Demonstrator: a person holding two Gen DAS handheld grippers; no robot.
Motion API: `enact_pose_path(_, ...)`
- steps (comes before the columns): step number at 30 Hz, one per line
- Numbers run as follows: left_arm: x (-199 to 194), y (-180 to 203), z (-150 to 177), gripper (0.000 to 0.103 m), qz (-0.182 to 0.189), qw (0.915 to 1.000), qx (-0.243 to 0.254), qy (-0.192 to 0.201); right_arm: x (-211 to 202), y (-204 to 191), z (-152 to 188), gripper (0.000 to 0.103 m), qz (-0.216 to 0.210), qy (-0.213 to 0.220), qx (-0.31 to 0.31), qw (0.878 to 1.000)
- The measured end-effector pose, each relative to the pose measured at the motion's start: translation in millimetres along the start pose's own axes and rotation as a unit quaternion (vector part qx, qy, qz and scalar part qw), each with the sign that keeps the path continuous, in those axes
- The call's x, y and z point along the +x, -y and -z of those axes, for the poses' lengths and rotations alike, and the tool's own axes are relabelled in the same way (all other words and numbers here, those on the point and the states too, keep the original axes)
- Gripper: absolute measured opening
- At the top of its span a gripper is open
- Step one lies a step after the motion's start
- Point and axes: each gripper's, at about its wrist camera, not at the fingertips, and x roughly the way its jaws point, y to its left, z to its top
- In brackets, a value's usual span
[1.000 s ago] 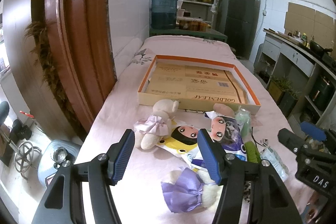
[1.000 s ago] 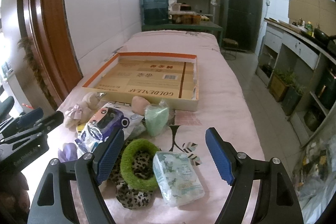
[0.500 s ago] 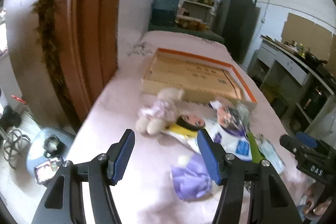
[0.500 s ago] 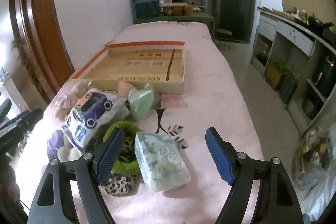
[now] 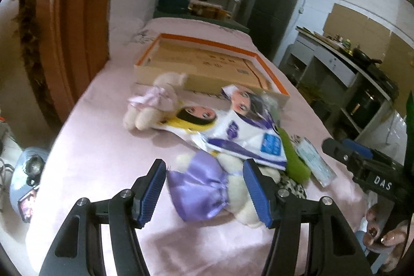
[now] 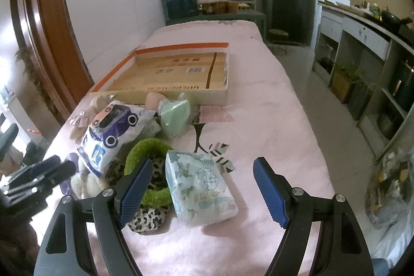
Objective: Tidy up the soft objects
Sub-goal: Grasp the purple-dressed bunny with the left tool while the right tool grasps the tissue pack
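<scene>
- From my left wrist camera, my left gripper (image 5: 204, 194) stood wide open, its two blue pads on either side of a plush toy in a purple dress (image 5: 207, 188); neither pad pressed on it.
- That toy lay on the pink cloth (image 5: 103, 154) near the table's front edge, partly under a white and purple packet (image 5: 248, 139) printed with a face.
- Beyond it I counted one more plush toy, in a pale pink dress (image 5: 152, 105), and one yellow packet with a face (image 5: 191, 118), touching each other.
- One shallow cardboard box with an orange rim (image 5: 209, 64) sat behind the pile, open at the top.
- A green ring (image 5: 292, 151) and a tissue pack (image 5: 314, 162) lay to the right, with my right gripper (image 5: 362, 159) just past them.
- A wooden door frame (image 5: 75, 25) stood close on the left.
- From my right wrist camera, my right gripper (image 6: 201, 192) was also open and held nothing; the tissue pack (image 6: 200, 188) lay between its fingers, untouched.
- The green ring (image 6: 147, 154) rested on a leopard-print cloth (image 6: 145, 219), partly hidden by my left finger.
- I counted one packet printed with a car (image 6: 111, 133), one mint heart-shaped pad in a bag (image 6: 174, 118) and the box (image 6: 168, 74) behind.
- My left gripper (image 6: 38, 177) showed at the left edge, over the purple toy.
</scene>
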Motion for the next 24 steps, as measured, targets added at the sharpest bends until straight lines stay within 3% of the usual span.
enact_pose_path(3, 5.7, 1.7, 4.1, 0.062, -0.005, 0.9999, 0.009, -0.007, 0.3, 0.5, 1.9, 0.081, -0.002, -0.001, -0.001, 1.0)
enact_pose_path(10, 24.1, -15.0, 2.1, 0.063, 0.023, 0.9993, -0.018, -0.025, 2.5, 1.3, 5.4, 0.081, -0.003, -0.006, 0.001, 1.0)
enact_pose_path(15, 38.3, -33.5, 3.3, 0.071, 0.066, 0.9948, -0.066, -0.041, 4.4, -0.3, 6.4, 0.081, -0.005, -0.007, -0.002, 1.0)
enact_pose_path(22, 37.3, -29.4, 7.9, 0.071, 0.086, 0.9936, -0.058, -0.046, 5.9, -0.8, 6.7, 0.081, -0.007, -0.007, 0.001, 1.0)
enact_pose_path(23, 39.6, -26.5, 8.2, 0.07, 0.093, 0.9931, -0.056, -0.046, 6.7, -0.9, 6.6, 0.081, -0.009, -0.009, 0.003, 1.0)
enact_pose_path(24, 39.4, -23.4, 8.6, 0.058, 0.097, 0.9927, -0.055, -0.046, 7.3, -1.1, 6.6, 0.081, -0.012, -0.011, 0.004, 1.0)
